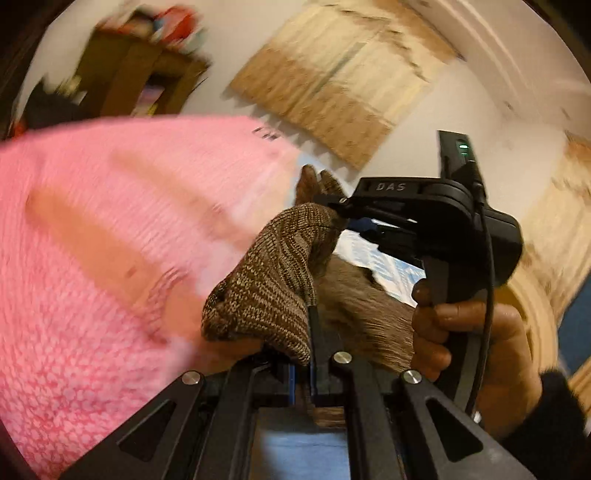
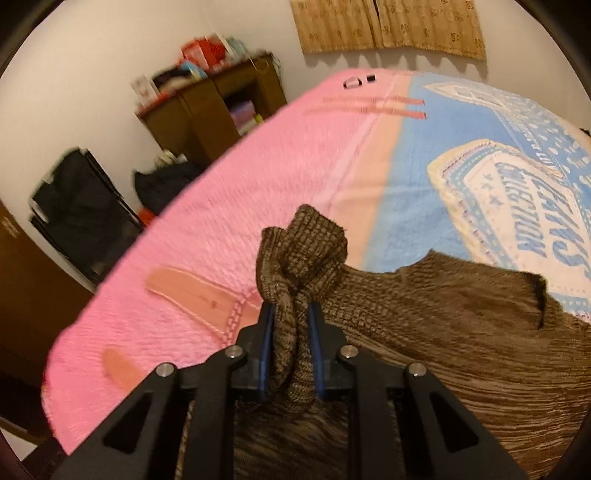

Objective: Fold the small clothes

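A brown knitted garment (image 2: 443, 332) lies on a pink and blue towel (image 2: 258, 206) spread over a bed. My right gripper (image 2: 291, 339) is shut on a bunched corner of the garment and holds it up off the towel. My left gripper (image 1: 303, 332) is shut on another corner of the same garment (image 1: 273, 280), lifted close to the lens. In the left wrist view the right gripper (image 1: 354, 218) shows just beyond, held in a hand, pinching the cloth. The rest of the garment trails flat on the towel.
A dark wooden shelf unit (image 2: 218, 107) with clutter stands against the white wall beyond the bed. Dark bags (image 2: 81, 210) sit on the floor beside the bed. A tan curtain (image 2: 388, 26) hangs on the far wall.
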A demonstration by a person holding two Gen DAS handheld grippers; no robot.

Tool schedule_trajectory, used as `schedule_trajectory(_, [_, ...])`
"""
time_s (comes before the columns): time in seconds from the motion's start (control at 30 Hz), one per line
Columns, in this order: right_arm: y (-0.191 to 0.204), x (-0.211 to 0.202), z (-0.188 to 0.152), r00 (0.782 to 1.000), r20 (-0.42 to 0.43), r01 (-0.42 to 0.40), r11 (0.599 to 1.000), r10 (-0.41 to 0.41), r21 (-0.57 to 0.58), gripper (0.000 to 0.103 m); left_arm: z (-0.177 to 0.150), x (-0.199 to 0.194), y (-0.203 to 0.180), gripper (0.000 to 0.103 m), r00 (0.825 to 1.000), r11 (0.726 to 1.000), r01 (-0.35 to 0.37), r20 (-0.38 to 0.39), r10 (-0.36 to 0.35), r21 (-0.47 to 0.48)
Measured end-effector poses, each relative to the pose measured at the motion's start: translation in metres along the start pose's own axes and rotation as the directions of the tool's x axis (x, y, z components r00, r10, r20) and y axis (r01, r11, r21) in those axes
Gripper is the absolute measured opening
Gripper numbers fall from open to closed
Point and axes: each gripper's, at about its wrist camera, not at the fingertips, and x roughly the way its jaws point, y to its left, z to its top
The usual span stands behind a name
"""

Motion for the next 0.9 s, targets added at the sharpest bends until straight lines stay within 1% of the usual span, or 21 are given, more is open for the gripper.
schedule_trajectory(0.1, [-0.022,-0.029,0.001,0.998,0.03,-0.057,0.997,0.056,0.05,0.021,0.0,0.0,-0.038,0.004,0.999,0.991,0.03,0.011,-0.032,0.132])
schedule_trajectory(0.2, [-0.055,-0.061,-0.001,0.993,0.063,-0.108,0.986,0.101,0.125,0.02,-0.008,0.004,-0.077,0.004,0.997,0.962,0.079,-0.001,-0.081,0.262])
schedule_trajectory(0.3, [-0.097,-0.096,-0.009,0.987,0.109,-0.134,0.973,0.115,0.189,0.02,-0.024,0.018,-0.121,0.004,0.99,0.915,0.142,-0.049,-0.133,0.379])
schedule_trajectory(0.33, [-0.114,-0.109,-0.015,0.986,0.124,-0.134,0.97,0.111,0.203,0.02,-0.028,0.022,-0.13,0.004,0.987,0.901,0.158,-0.068,-0.143,0.404])
schedule_trajectory(0.4, [-0.14,-0.122,-0.023,0.987,0.138,-0.115,0.97,0.087,0.212,0.02,-0.044,0.035,-0.156,0.004,0.981,0.86,0.192,-0.112,-0.157,0.473])
schedule_trajectory(0.47, [-0.161,-0.13,-0.033,0.988,0.137,-0.102,0.968,0.071,0.228,0.02,-0.058,0.046,-0.173,0.004,0.975,0.832,0.218,-0.152,-0.162,0.511])
schedule_trajectory(0.5, [-0.174,-0.133,-0.037,0.988,0.135,-0.1,0.965,0.068,0.244,0.02,-0.064,0.052,-0.177,0.004,0.971,0.822,0.231,-0.174,-0.163,0.52])
schedule_trajectory(0.53, [-0.19,-0.134,-0.046,0.99,0.128,-0.099,0.959,0.067,0.267,0.02,-0.071,0.057,-0.183,0.004,0.968,0.812,0.241,-0.194,-0.159,0.531])
schedule_trajectory(0.6, [-0.208,-0.135,-0.059,0.992,0.115,-0.09,0.951,0.058,0.297,0.02,-0.087,0.066,-0.19,0.004,0.964,0.791,0.246,-0.223,-0.142,0.56])
schedule_trajectory(0.73, [-0.243,-0.134,-0.085,0.99,0.122,-0.107,0.933,0.069,0.345,0.02,-0.102,0.079,-0.199,0.004,0.959,0.764,0.248,-0.263,-0.107,0.596])
schedule_trajectory(0.8, [-0.253,-0.133,-0.092,0.987,0.132,-0.135,0.925,0.094,0.355,0.02,-0.112,0.085,-0.206,0.004,0.958,0.744,0.223,-0.281,-0.049,0.63])
schedule_trajectory(0.87, [-0.262,-0.133,-0.096,0.984,0.138,-0.155,0.921,0.112,0.358,0.02,-0.115,0.093,-0.205,0.004,0.954,0.737,0.191,-0.3,0.016,0.648])
schedule_trajectory(0.9, [-0.264,-0.131,-0.098,0.984,0.145,-0.154,0.919,0.107,0.362,0.021,-0.119,0.094,-0.207,0.005,0.95,0.733,0.189,-0.31,0.032,0.653])
